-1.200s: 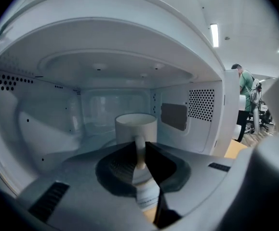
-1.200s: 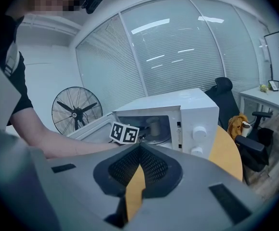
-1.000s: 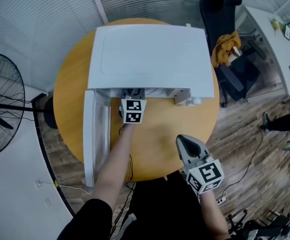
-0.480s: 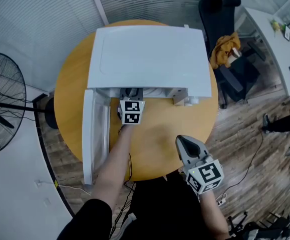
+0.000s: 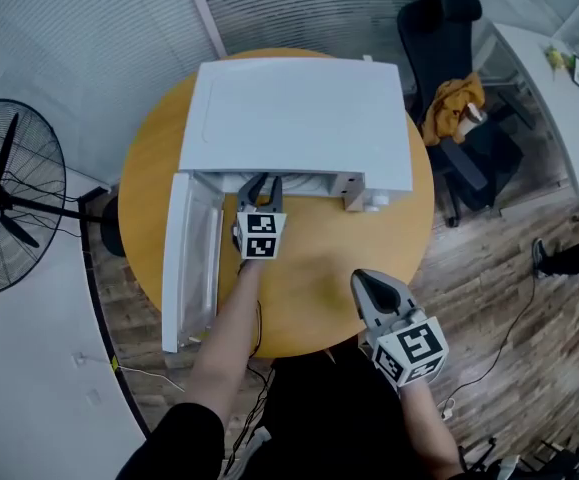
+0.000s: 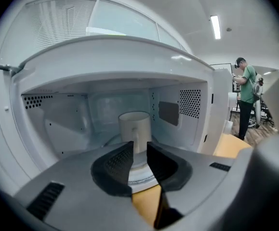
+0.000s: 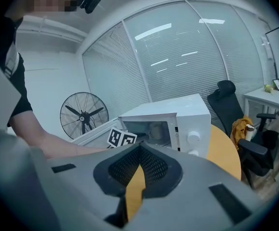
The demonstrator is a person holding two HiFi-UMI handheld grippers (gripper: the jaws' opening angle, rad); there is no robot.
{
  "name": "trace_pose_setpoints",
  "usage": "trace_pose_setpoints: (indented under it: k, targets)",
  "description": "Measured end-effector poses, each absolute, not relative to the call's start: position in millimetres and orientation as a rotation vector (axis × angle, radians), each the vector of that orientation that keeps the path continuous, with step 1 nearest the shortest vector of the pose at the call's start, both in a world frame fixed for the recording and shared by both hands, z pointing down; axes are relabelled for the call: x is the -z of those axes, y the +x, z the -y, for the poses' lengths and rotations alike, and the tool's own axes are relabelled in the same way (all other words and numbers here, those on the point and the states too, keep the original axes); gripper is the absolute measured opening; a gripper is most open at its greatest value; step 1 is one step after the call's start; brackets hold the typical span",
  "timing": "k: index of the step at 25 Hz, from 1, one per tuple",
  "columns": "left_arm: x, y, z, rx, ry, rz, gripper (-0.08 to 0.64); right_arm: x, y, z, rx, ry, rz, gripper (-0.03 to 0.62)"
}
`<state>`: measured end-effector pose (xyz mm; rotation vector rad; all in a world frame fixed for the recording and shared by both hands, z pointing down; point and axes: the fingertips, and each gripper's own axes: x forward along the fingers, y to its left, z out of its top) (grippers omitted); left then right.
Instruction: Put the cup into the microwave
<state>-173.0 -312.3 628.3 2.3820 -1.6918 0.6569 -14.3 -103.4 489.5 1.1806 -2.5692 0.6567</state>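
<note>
A white cup (image 6: pixel 135 129) stands upright on the turntable inside the open white microwave (image 5: pixel 294 108), its handle facing me. My left gripper (image 6: pixel 139 150) is just outside the cavity mouth, open, with nothing between its fingers and a gap to the cup. In the head view the left gripper (image 5: pixel 261 186) points into the opening, beside the swung-out door (image 5: pixel 189 258). My right gripper (image 5: pixel 362 283) hovers shut and empty over the near part of the round wooden table (image 5: pixel 319 288). The right gripper view shows the cup (image 7: pixel 155 129) faintly inside the microwave.
A standing fan (image 5: pixel 9 198) is on the floor at the left. A black office chair (image 5: pixel 449 38) with a yellow cloth stands behind the table at the right. A person (image 6: pixel 246 95) stands far off to the right of the microwave.
My left gripper has drawn back out of the microwave toward me, so its fingers now show outside the opening. The cup stays inside. The right gripper has not moved.
</note>
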Motion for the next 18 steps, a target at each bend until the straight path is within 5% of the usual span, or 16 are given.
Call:
trace_pose_setpoints:
  k: [18]
  targets:
    - [-526.5, -139.7, 203.5, -0.558, 2.4, 1.883, 0.066, -463.1, 19.6, 83.2, -0.557, 0.965, 2.748, 0.009]
